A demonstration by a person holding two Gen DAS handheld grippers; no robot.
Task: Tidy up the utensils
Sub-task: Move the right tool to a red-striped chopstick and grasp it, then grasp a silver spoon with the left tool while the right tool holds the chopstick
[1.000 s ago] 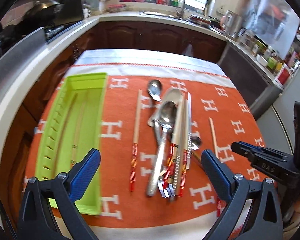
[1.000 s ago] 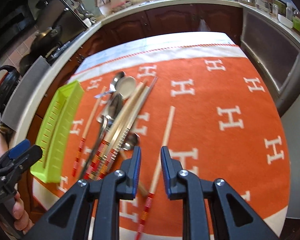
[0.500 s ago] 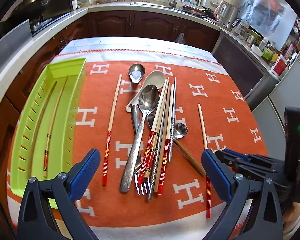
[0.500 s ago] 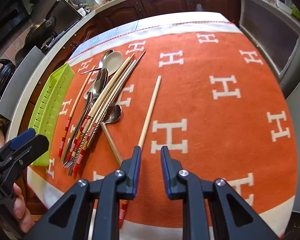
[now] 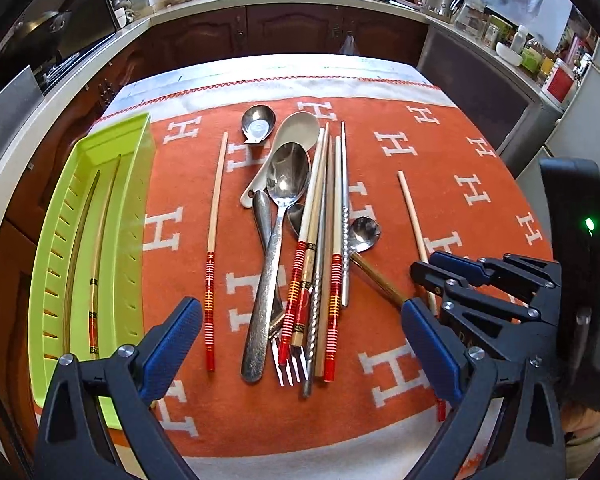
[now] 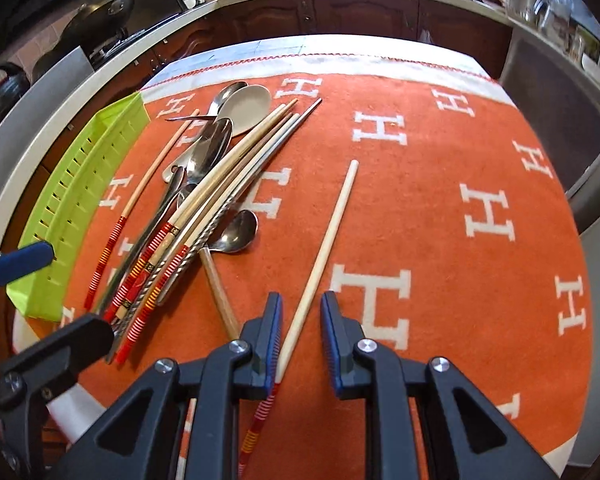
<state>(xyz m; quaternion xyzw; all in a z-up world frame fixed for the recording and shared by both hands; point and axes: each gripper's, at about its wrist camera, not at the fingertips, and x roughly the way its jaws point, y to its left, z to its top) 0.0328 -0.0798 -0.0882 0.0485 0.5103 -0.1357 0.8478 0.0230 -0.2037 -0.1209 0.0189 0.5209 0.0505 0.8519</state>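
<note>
A lone wooden chopstick (image 6: 328,240) with a red-striped end lies on the orange cloth, apart from the rest. My right gripper (image 6: 301,300) is low over it, jaws narrowly apart with the chopstick between them and close to the left pad (image 6: 274,332); the right pad stands clear of it. In the left wrist view the right gripper (image 5: 422,266) sits over that chopstick (image 5: 414,224). A pile of spoons, a fork and chopsticks (image 5: 300,240) lies mid-cloth. My left gripper (image 5: 300,308) hangs wide open above the pile's near end. The green tray (image 5: 116,126) holds two chopsticks (image 5: 96,260).
The orange cloth with white H marks (image 6: 480,220) covers the table; its white border runs along the near edge. A single striped chopstick (image 5: 214,240) lies between tray and pile. Dark cabinets and a kitchen counter (image 5: 300,0) ring the table beyond it.
Both grippers have come down toward the cloth. The right gripper now straddles the lone chopstick, which earlier lay ahead of its fingertips. The utensils have not moved.
</note>
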